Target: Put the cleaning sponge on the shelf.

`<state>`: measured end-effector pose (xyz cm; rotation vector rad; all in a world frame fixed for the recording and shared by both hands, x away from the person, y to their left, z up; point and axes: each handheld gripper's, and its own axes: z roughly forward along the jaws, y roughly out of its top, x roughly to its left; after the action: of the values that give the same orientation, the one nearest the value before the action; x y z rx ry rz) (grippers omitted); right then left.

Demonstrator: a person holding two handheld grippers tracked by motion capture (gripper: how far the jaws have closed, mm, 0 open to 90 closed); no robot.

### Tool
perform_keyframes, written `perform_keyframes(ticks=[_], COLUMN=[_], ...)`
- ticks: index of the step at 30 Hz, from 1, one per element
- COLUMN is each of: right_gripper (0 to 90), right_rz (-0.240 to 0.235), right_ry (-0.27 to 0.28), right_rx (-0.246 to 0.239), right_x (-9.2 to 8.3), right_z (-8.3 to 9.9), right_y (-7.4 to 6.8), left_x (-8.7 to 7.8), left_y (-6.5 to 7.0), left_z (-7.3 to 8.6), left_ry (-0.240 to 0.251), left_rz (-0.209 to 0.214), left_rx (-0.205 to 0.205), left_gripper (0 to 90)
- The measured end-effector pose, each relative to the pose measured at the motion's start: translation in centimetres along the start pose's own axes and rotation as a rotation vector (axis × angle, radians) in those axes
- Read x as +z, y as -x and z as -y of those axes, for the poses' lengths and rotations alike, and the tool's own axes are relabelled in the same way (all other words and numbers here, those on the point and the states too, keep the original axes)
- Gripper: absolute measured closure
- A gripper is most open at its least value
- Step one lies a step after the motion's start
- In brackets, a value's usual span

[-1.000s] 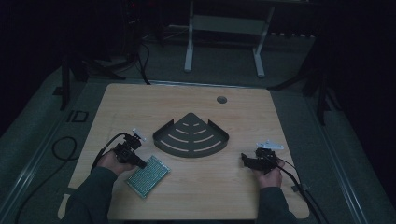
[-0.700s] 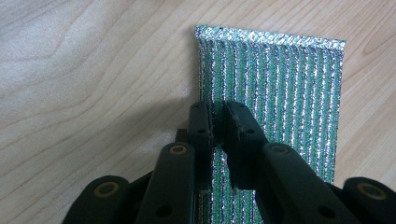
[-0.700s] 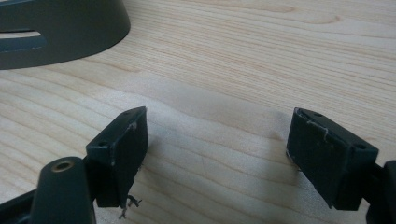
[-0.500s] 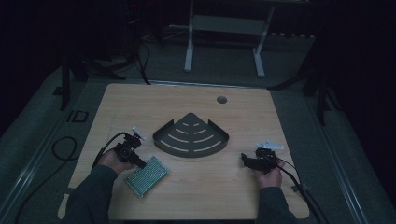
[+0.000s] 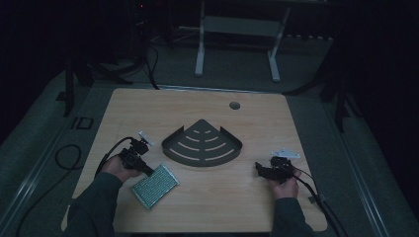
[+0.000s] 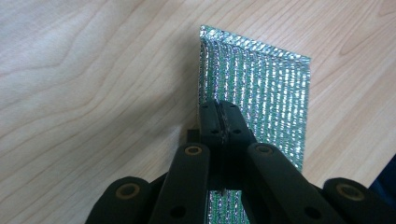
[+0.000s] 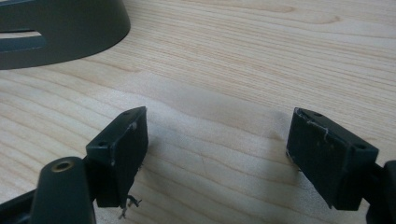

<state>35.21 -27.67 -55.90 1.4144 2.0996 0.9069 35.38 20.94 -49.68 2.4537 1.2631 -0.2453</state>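
The left gripper [image 6: 219,112] has its fingers clamped on what looks like a foil mesh pouch [image 6: 261,93], flat on the bench [image 5: 257,197] near the corner shelf [image 5: 202,145]; lift gently, right gripper [image 7: 217,154] fingers apart

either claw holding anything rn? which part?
Left claw is shut on the foil pouch, pinching its near left edge. Right claw is open over bare table, holding nothing.

Shiny green-silver foil pouch [image 5: 154,185], rectangular, flat on the wooden table at lower left of the high view, angled diagonally. Dark grey quarter-round slotted metal corner shelf [image 5: 203,144] sits flat at frame centre, apart from the pouch.
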Motion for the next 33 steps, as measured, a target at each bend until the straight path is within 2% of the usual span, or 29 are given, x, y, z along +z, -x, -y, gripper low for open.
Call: perform_keyframes(ticks=[9, 24, 33], right_gripper=[20.0, 20.0, 20.0], right_rz=[0.0, 0.0, 0.0], right_ry=[0.0, 0.0, 0.0], right_rx=[0.0, 0.0, 0.0], right_x=[0.0, 0.0, 0.0], right_z=[0.0, 0.0, 0.0], right_y=[0.0, 0.0, 0.0], left_x=[-1.4, -2.9, -3.8], left_y=[-0.2, -0.2, -0.3], left_z=[-0.1, -0.6, -1.0], left_ry=[0.035, 0.063, 0.075], left_rz=[-0.003, -0.019, -0.015], left_rx=[-0.007, 0.003, 0.012], left_gripper=[90.0, 90.0, 90.0])
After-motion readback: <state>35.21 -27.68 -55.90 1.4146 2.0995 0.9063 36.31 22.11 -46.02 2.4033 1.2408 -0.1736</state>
